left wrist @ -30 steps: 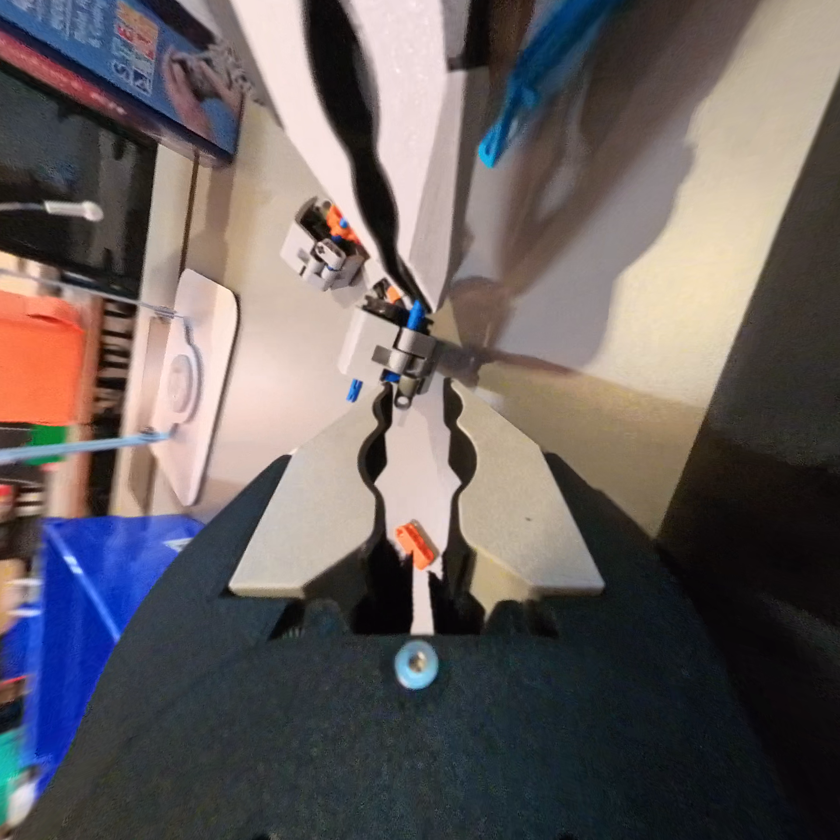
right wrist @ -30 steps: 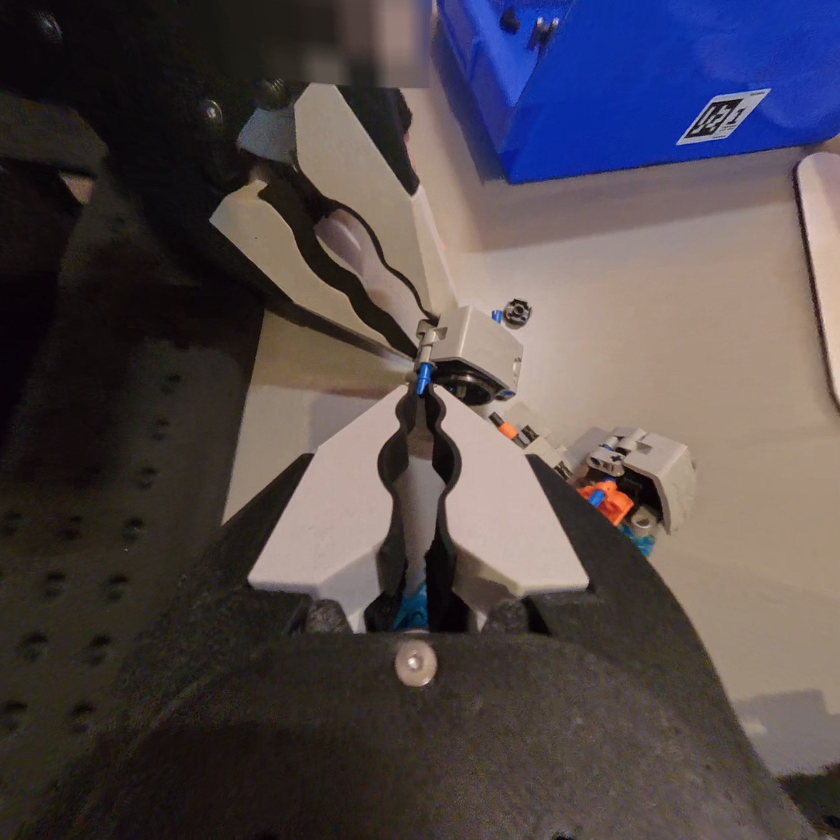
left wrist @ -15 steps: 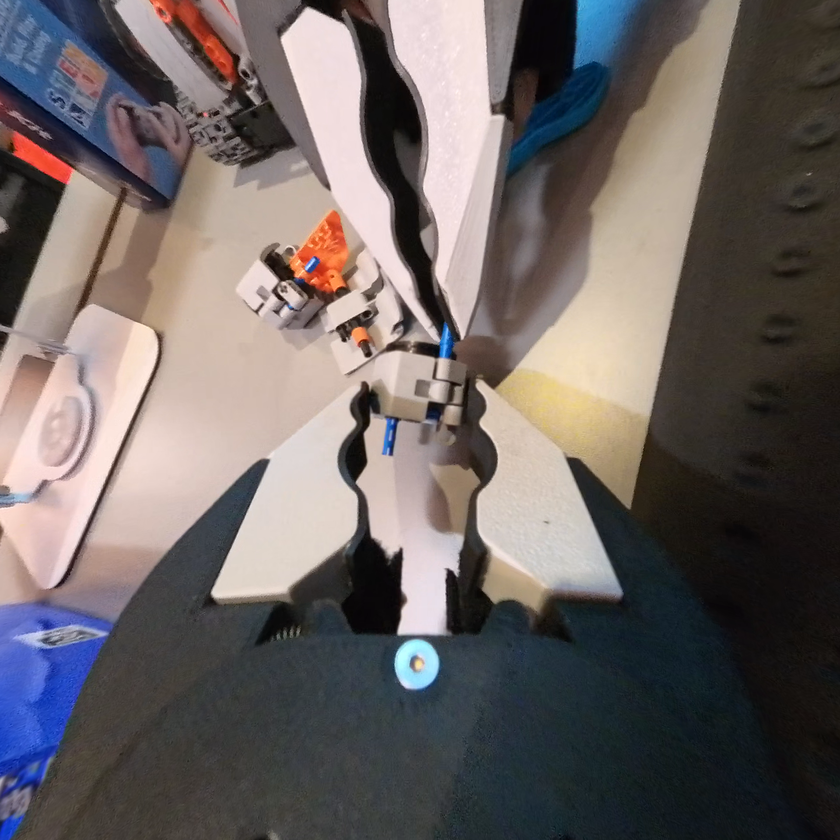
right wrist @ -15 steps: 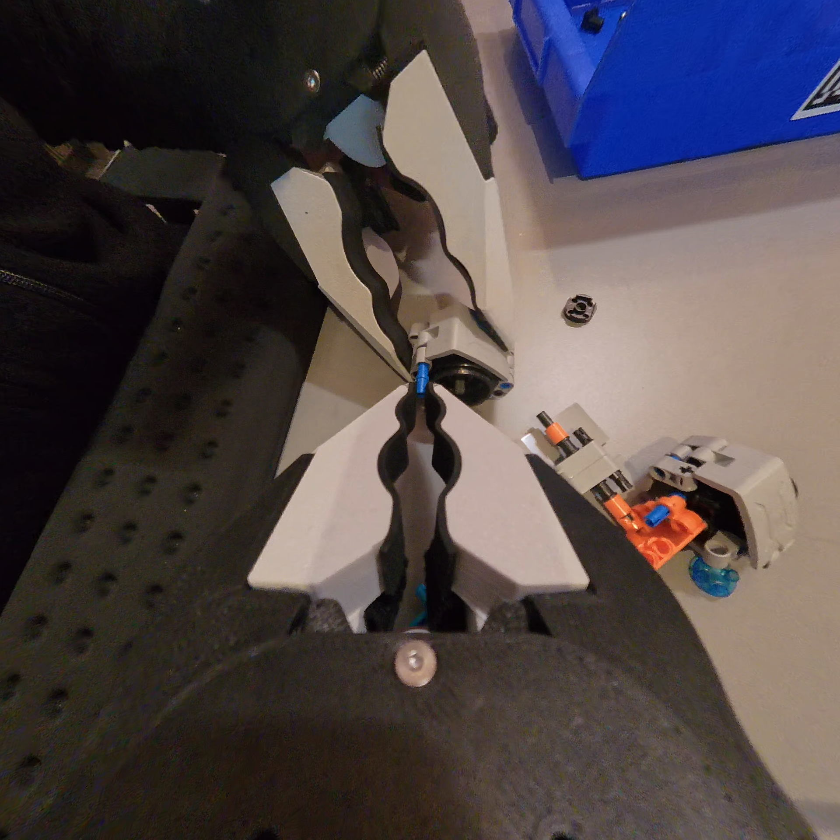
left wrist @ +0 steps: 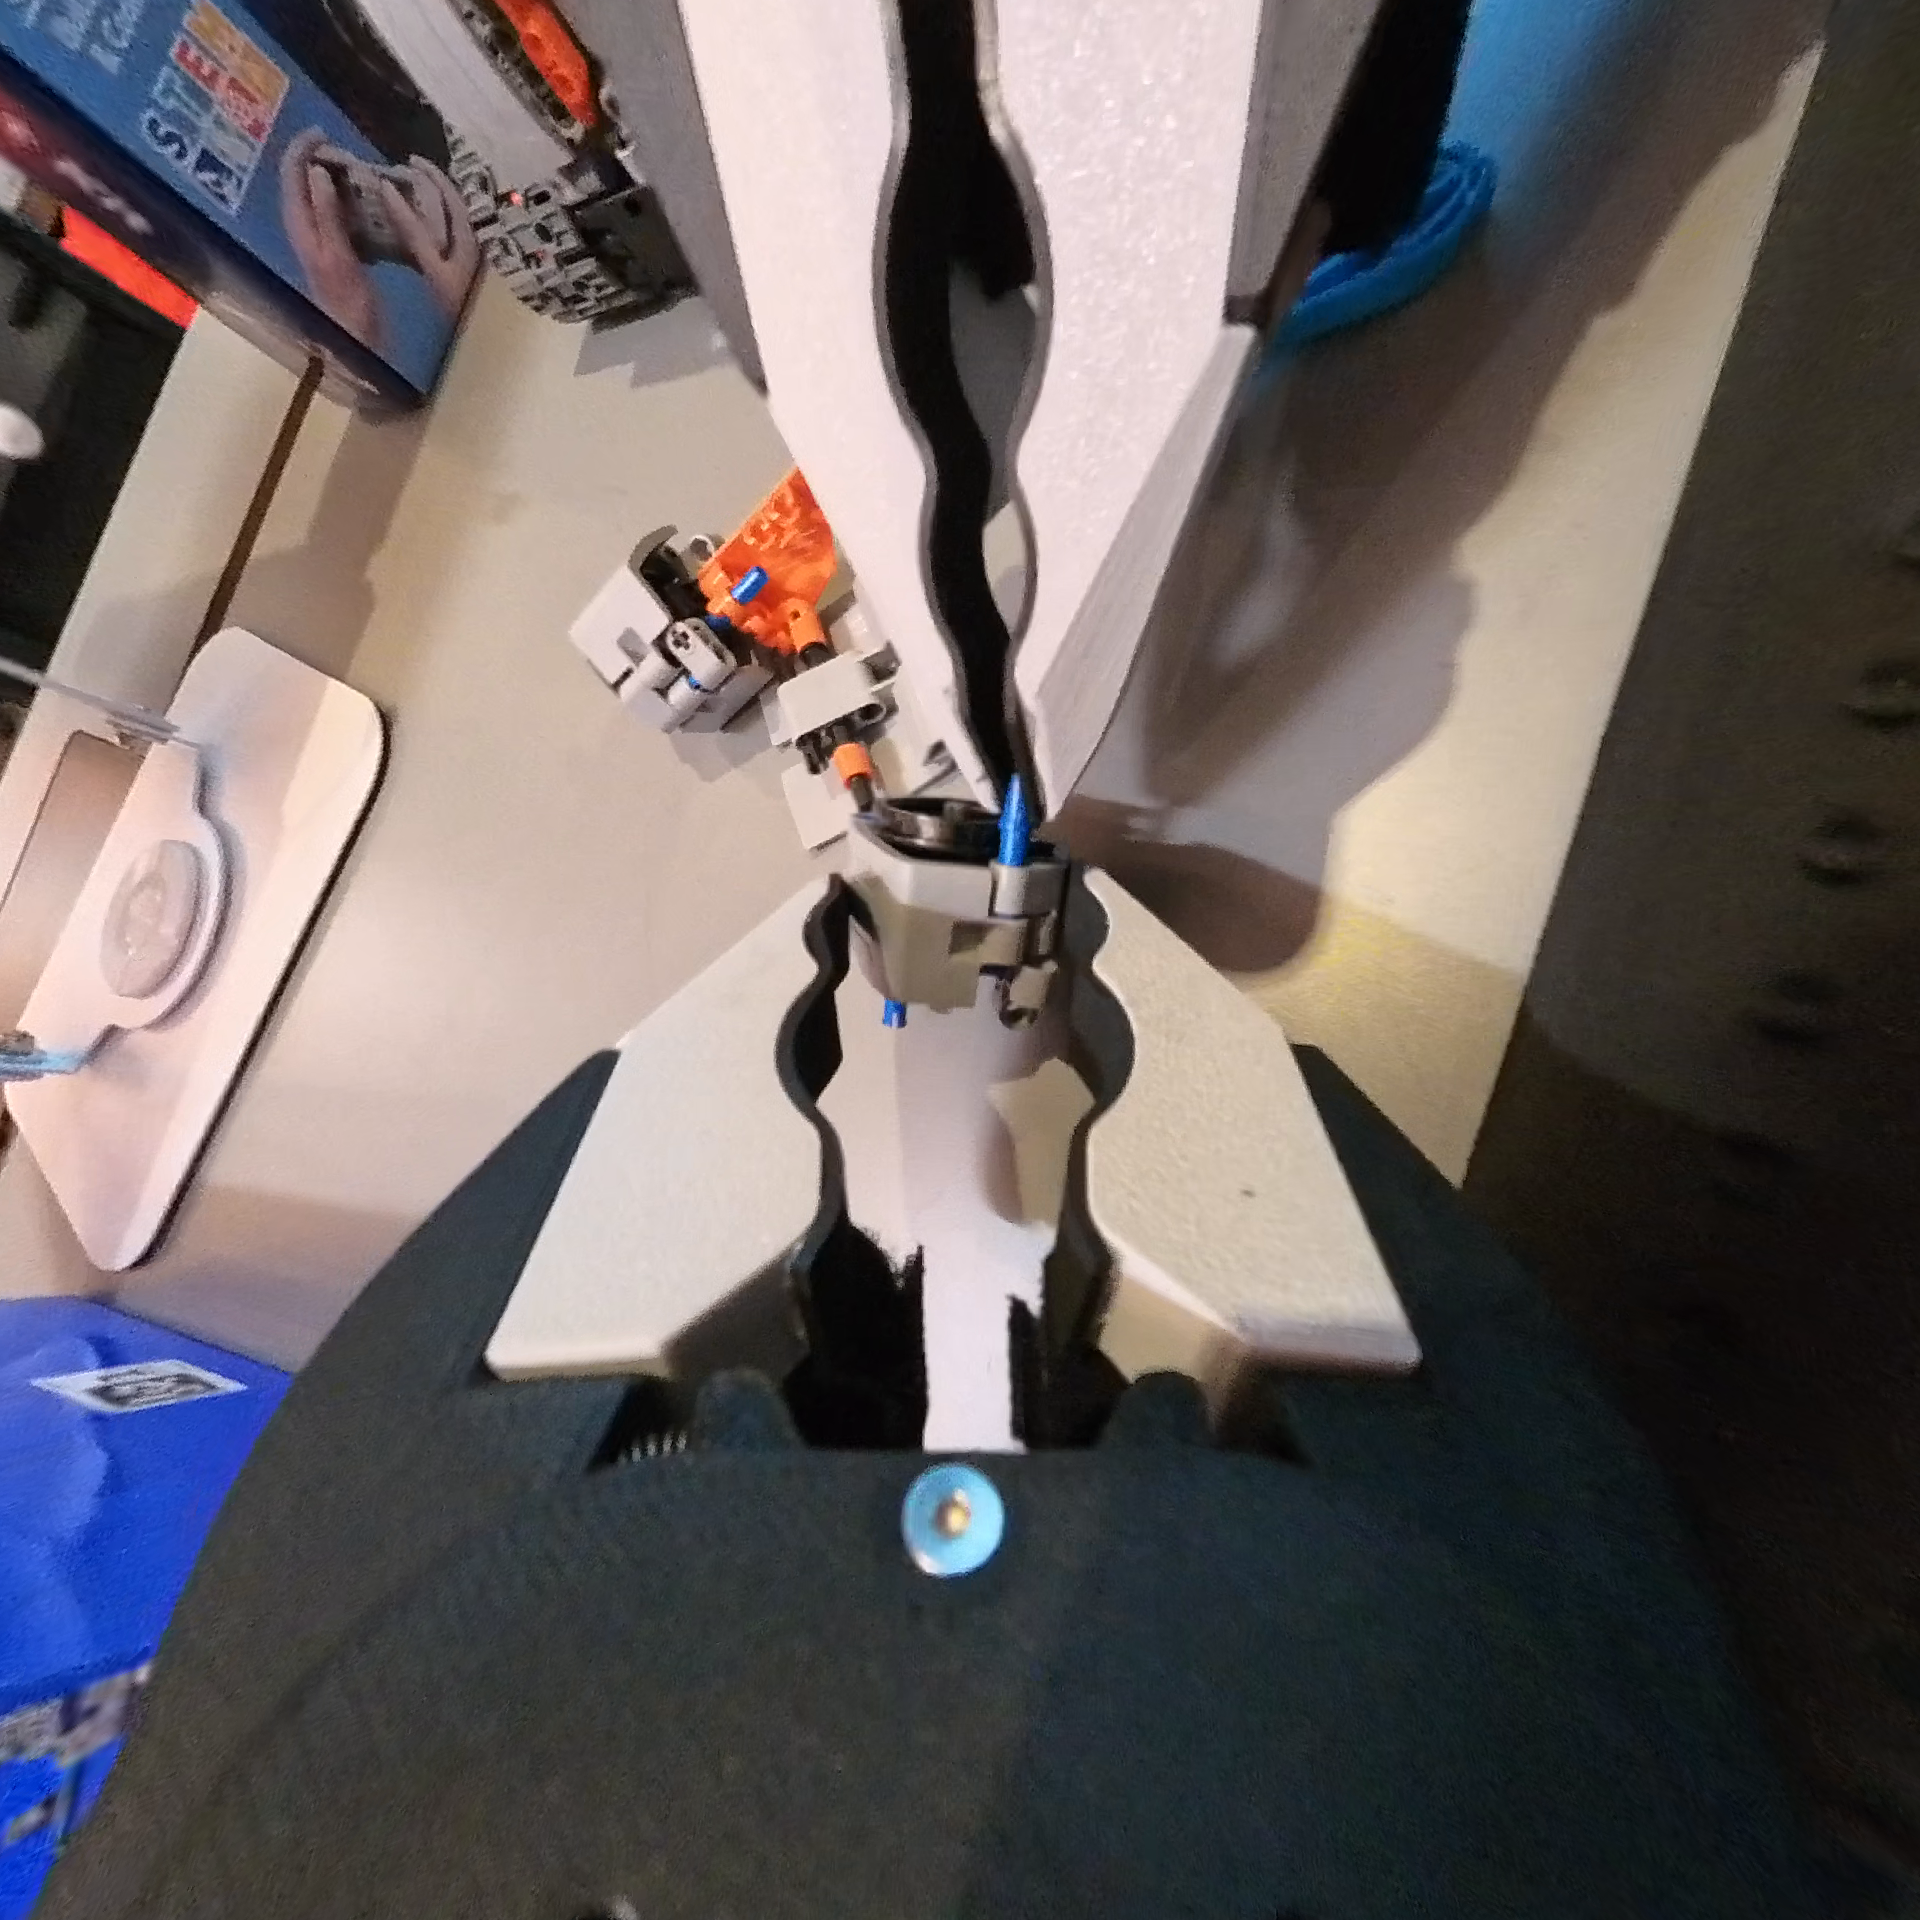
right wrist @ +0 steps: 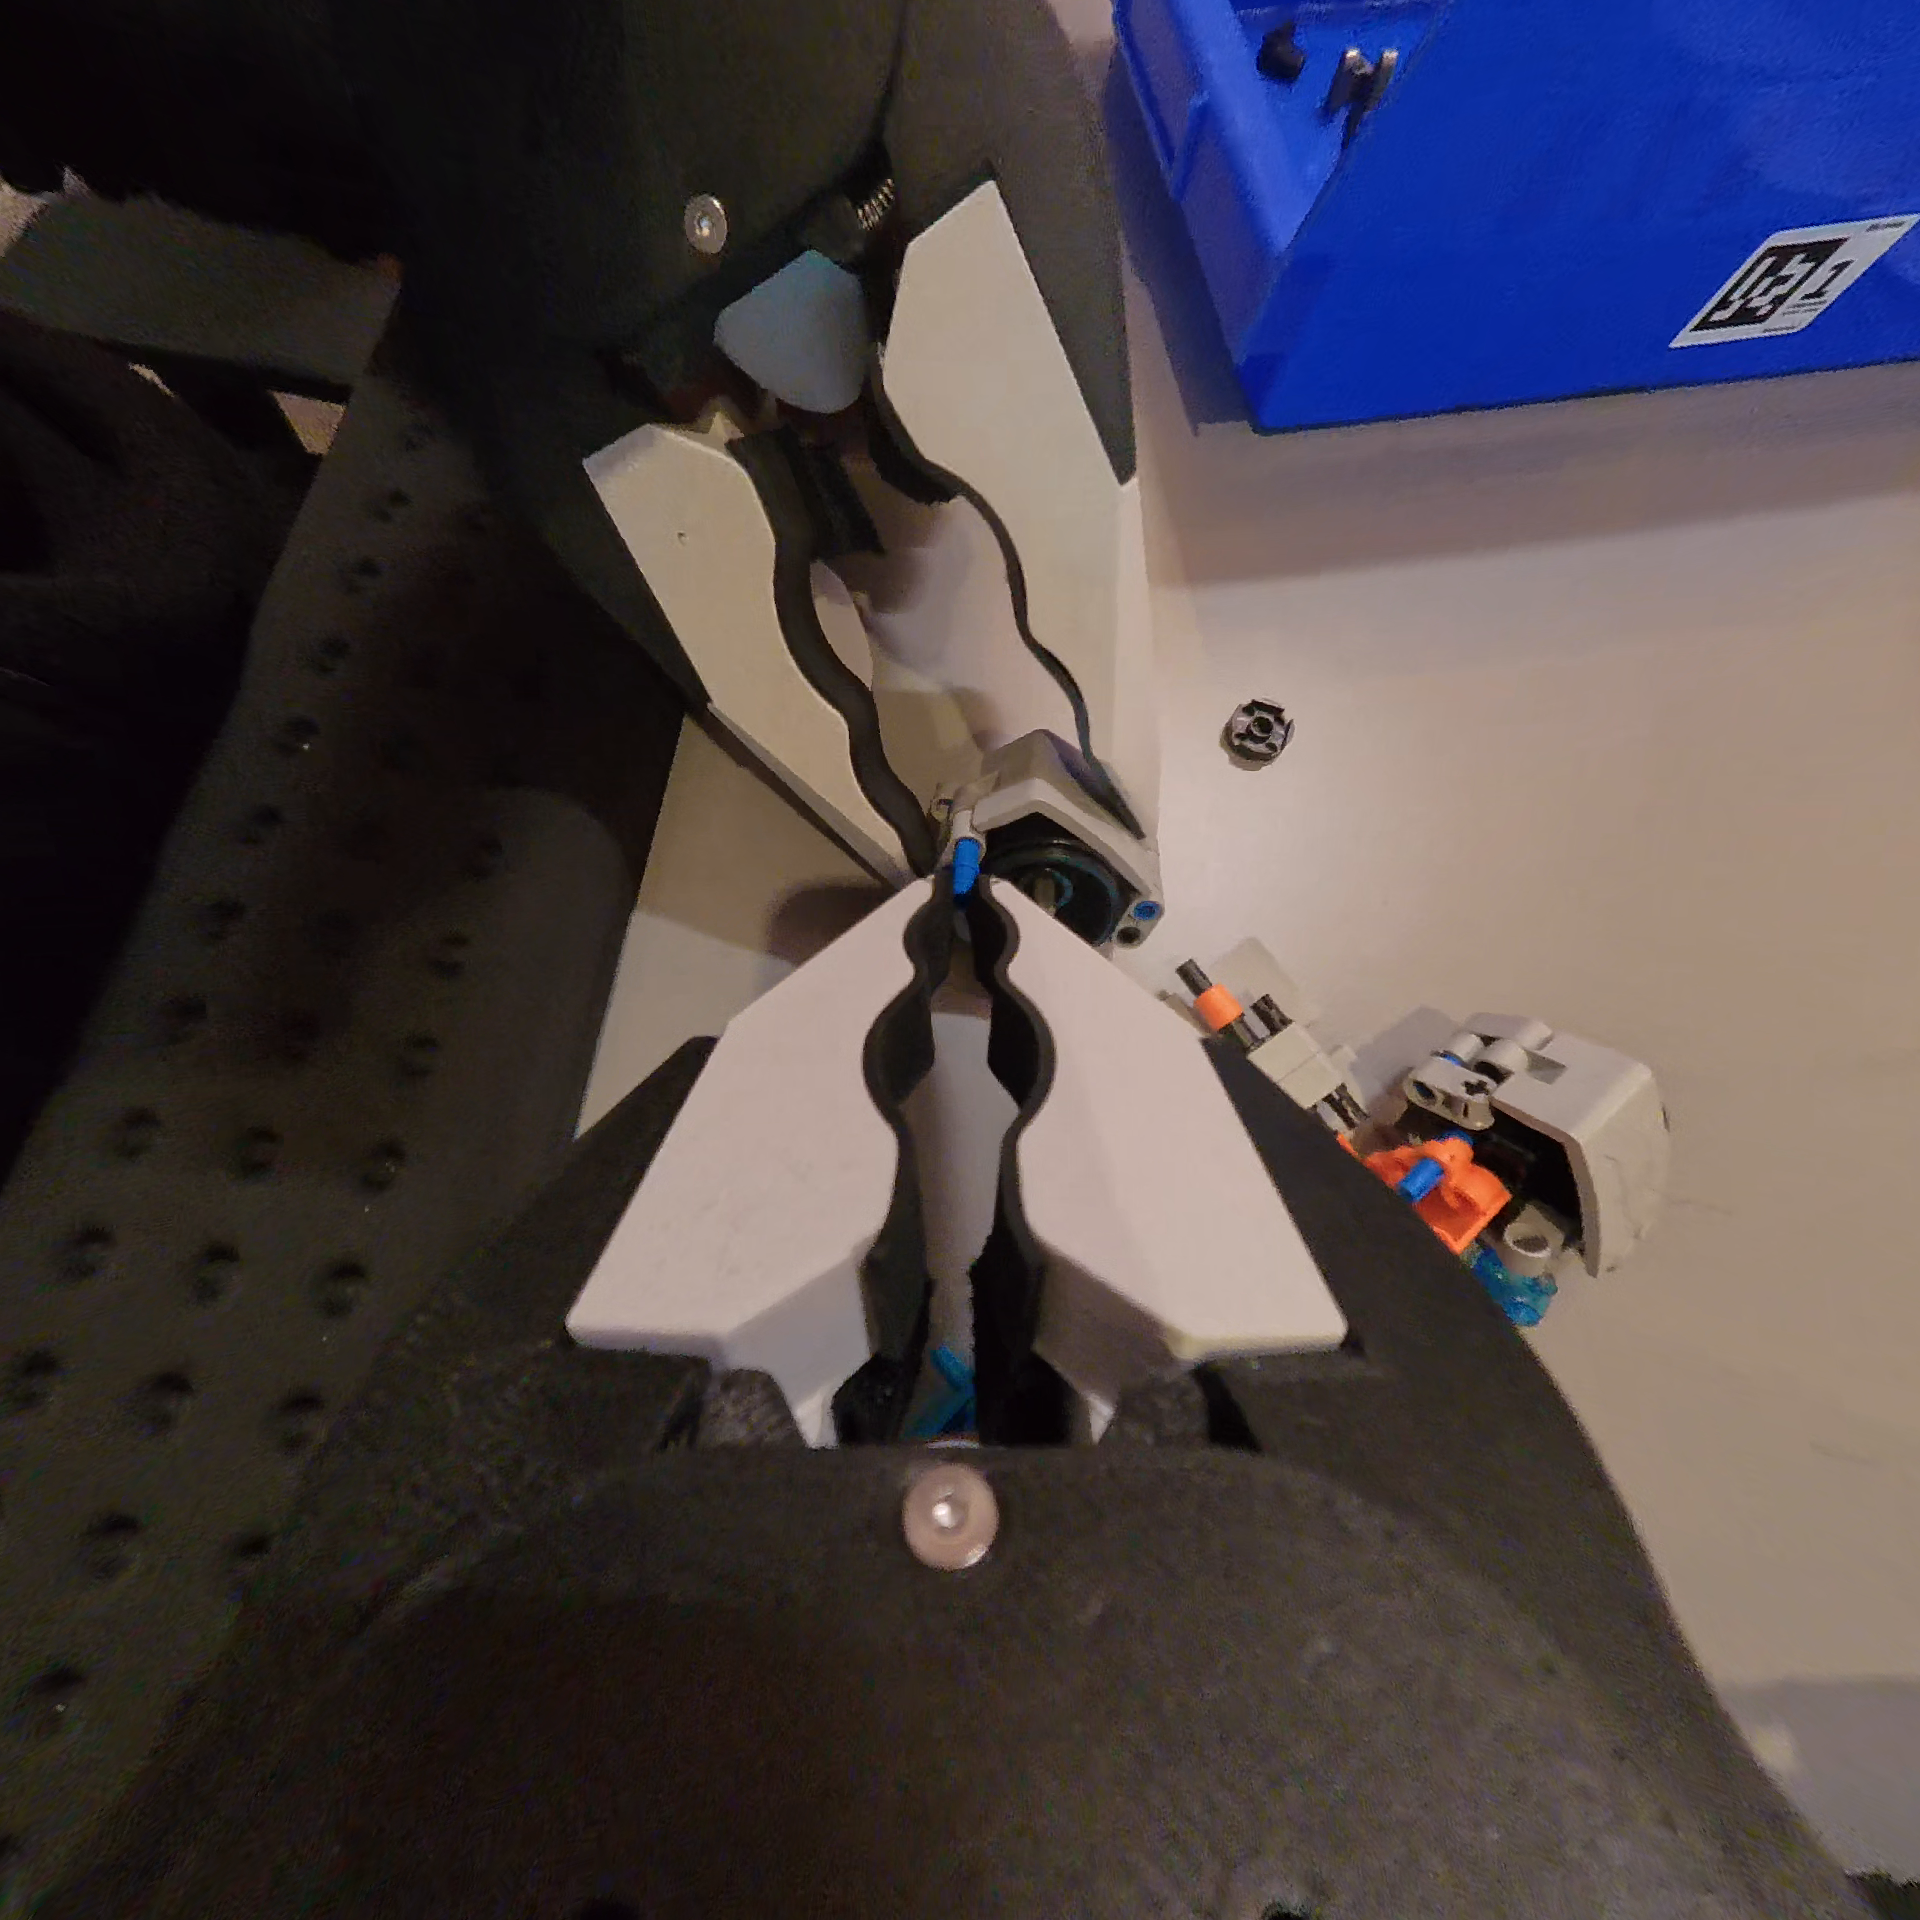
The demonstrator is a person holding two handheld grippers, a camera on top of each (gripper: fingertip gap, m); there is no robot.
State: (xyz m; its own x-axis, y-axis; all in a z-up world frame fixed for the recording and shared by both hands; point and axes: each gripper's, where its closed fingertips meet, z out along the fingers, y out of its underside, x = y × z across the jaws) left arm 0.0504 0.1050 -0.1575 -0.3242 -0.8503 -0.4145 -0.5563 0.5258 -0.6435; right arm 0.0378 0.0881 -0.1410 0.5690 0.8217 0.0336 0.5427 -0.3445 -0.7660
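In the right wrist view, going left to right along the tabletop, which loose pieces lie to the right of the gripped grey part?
Small dark round piece → grey block with orange-collared black pins → grey shell assembly with orange and blue parts.

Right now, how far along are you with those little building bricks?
Partly built: the grey brick piece already has a black ring and other bits joined on. In hand: the left gripper clamps that piece while the right gripper pinches the blue pin sticking out of it. Left over: a grey and orange cluster and a small dark round part lie loose on the table.
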